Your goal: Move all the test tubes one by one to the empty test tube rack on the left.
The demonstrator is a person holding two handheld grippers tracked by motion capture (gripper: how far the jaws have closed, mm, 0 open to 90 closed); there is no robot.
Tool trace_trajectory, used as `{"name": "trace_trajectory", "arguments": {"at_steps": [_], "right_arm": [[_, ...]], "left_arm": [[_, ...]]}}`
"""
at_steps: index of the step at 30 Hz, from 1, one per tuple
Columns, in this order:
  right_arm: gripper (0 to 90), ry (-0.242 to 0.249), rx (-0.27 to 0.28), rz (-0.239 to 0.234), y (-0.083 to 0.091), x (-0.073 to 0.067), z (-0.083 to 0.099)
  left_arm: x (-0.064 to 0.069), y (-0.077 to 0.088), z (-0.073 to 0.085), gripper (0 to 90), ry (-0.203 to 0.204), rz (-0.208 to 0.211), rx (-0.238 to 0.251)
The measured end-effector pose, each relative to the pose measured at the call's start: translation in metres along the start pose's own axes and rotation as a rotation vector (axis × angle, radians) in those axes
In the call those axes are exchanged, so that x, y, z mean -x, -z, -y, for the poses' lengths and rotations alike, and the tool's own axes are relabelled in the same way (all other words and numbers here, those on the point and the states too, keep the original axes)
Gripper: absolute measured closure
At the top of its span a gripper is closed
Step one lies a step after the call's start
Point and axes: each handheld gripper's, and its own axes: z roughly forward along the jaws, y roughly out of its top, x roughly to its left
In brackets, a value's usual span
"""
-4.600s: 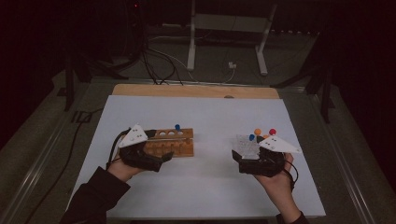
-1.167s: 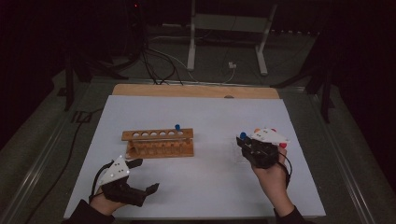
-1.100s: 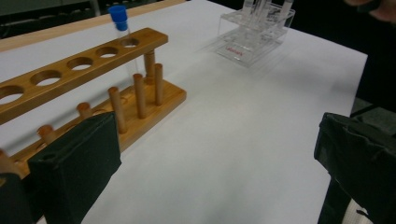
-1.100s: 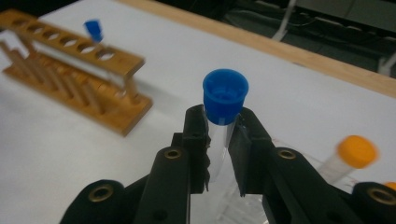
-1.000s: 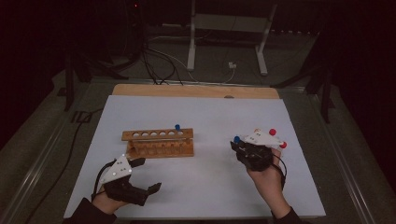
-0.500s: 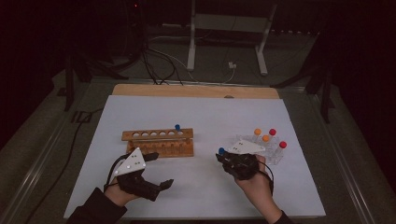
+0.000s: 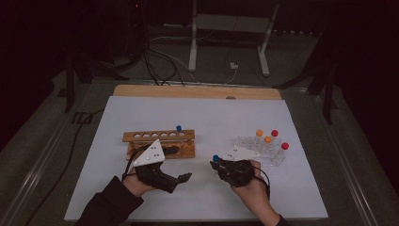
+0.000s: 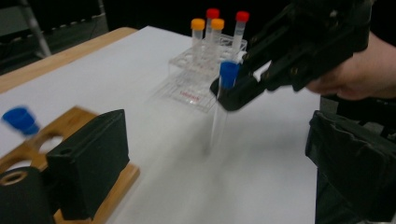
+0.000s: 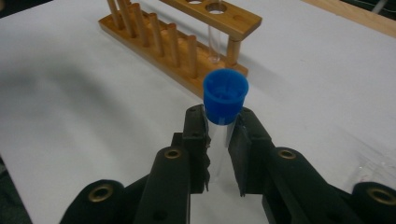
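Right gripper view: item one, a clear plastic tube with blue cap [image 9: 225,95], slim, see-through wall, ribbed screw cap in bright blue. It stands upright, clamped just under the cap between the two black jaws of the right gripper [image 9: 217,135], which are closed tight on it. In the high view the same tube [image 7: 216,158] sits at the tip of the right gripper [image 7: 221,165], above the white sheet [image 7: 207,117], between the two racks.

Item two, wooden rack [image 7: 159,142], one row of round holes, holding a single blue-capped tube [image 7: 179,128] near its right end.

Item three, clear plastic rack [image 7: 263,153], holding four tubes with orange and red caps.

Left gripper [image 7: 181,179]: jaws wide apart with nothing between them, having just been closing a little; it hovers just in front of the wooden rack.

Surface: white sheet over a table with a bare wooden edge [image 7: 197,91] at the far side.

Room: dark, with cables and a metal stand [image 7: 230,28] on the floor beyond.
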Motion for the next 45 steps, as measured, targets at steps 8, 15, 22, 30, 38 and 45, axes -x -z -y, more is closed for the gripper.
{"name": "trace_trajectory", "arguments": {"at_steps": [8,15,22,30,38,45], "right_arm": [[76.5,0.006,0.001,-0.026,0.000,-0.006,0.000],[76.5,0.014,0.002,-0.034,0.000,-0.007,-0.001],[76.5,0.017,0.005,-0.038,0.001,-0.007,-0.001],[76.5,0.017,0.008,-0.042,0.002,-0.009,-0.001],[76.5,0.014,0.010,-0.035,0.002,-0.008,-0.001],[76.0,0.015,0.011,-0.036,0.002,-0.008,-0.001]], "left_arm": [[0.001,-0.024,-0.013,21.7,-0.021,0.042,0.012],[0.005,-0.043,-0.022,37.1,-0.041,0.055,0.010],[0.006,-0.060,-0.023,52.1,-0.041,0.066,-0.004],[0.007,-0.066,-0.020,67.4,-0.060,0.069,-0.013],[0.007,-0.068,-0.022,76.5,-0.063,0.087,-0.016],[0.007,-0.068,-0.023,77.5,-0.071,0.082,-0.016]]}}
